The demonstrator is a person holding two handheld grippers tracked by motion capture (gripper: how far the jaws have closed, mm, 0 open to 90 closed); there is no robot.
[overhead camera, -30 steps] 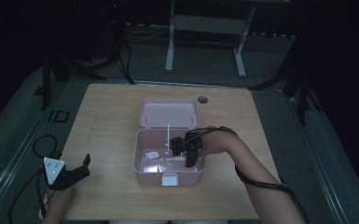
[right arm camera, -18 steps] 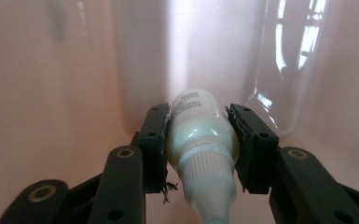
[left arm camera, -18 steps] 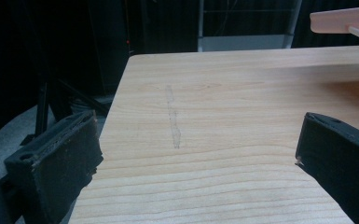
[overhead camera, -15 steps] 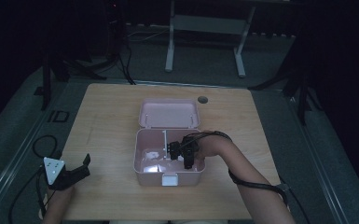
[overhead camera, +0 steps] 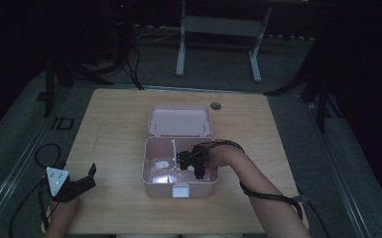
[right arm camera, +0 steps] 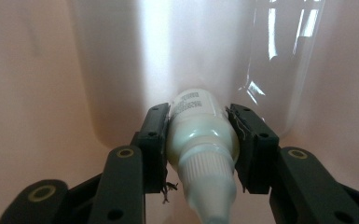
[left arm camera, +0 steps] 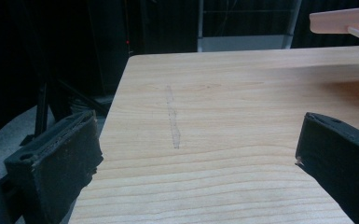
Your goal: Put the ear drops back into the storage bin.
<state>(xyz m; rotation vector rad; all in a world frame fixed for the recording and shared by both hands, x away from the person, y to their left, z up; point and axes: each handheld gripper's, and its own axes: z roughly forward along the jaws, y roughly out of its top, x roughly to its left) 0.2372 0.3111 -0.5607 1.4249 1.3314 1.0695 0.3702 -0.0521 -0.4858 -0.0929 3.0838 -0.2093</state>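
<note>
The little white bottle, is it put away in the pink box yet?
Nearly. The box already sits open, lid back. The right gripper is inside it, jaws shut on the white bottle. Letting go is left, probably closing the lid too. The left gripper rests open on the table.

The white bottle's [right arm camera: 200, 140] tip runs off the bottom edge (its label print too blurred to read).

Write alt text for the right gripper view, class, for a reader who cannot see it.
The right gripper clamps a small white bottle between its two black jaws, inside a pale pink box. The bottle's ribbed cap points toward the camera.
</note>
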